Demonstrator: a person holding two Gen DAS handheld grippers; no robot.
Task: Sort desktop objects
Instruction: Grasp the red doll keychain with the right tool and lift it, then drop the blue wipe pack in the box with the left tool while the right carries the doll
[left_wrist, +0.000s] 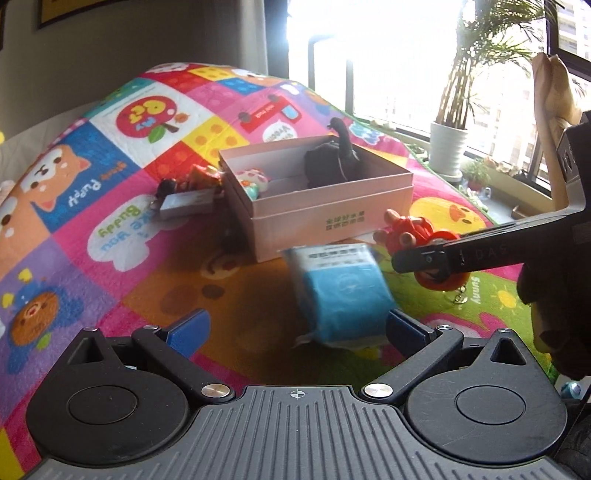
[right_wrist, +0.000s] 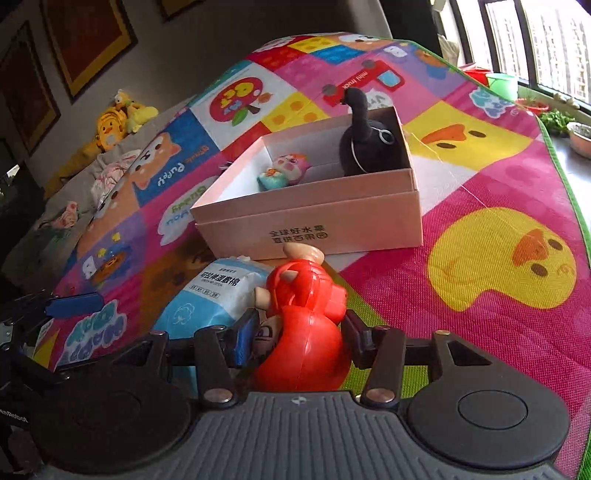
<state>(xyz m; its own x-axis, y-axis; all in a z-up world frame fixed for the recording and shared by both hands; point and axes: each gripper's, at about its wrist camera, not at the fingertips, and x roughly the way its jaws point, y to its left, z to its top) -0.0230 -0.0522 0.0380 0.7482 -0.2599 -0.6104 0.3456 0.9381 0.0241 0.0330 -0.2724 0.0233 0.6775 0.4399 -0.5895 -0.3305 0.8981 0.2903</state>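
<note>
The right tool (right_wrist: 301, 338) pinches a glossy red plastic figurine with tan limbs (right_wrist: 304, 321) between its two blue-padded fingers (right_wrist: 245, 341), holding it above the colourful cartoon-print play mat (right_wrist: 498, 258) just short of the pale pink cardboard box (right_wrist: 314, 230). The left tool (left_wrist: 295, 328) is spread wide with nothing between its fingers, hanging over a soft blue-and-white packet of cotton pads (left_wrist: 340, 291) that lies on the mat against the box's near side. That packet sits right between the left tool and the box.

Inside the box, a black plush swan with a long neck (right_wrist: 364, 147) leans in the far corner, and a small pink-and-teal plush doll (right_wrist: 286, 170) rests by the back wall. On the mat beside the box's left wall, seen from the left wrist, lies a small heap: a silver-grey rectangular case (left_wrist: 186, 205) and some red and dark trinkets (left_wrist: 201, 177), too blurred to name.

Beyond the mat's far edge stands a potted palm in a white pot (left_wrist: 448, 144) at the window, and yellow plush toys (right_wrist: 118, 118) lie off to the left.
</note>
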